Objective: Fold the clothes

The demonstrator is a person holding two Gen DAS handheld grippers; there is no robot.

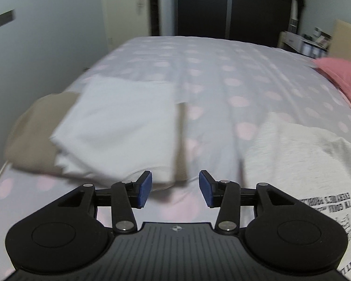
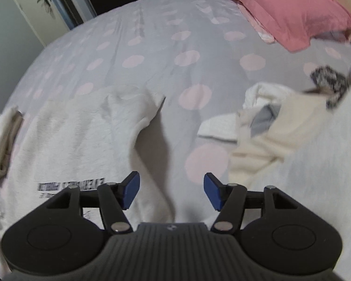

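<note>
On the dotted bed cover [image 2: 152, 46]: pink pillow [image 2: 280, 7] far, loose cream clothes [image 2: 257, 140] right, folded white pile [image 1: 119, 126] left. Between them, printed white shirt [image 2: 82, 140], spread flat. Left gripper [image 1: 175, 188] and right gripper [image 2: 172, 190] both wide open, empty, hovering low over it.

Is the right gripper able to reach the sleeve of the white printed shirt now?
Probably yes. The right gripper is open, and the sleeve of the shirt lies flat just ahead with nothing over it.
</note>
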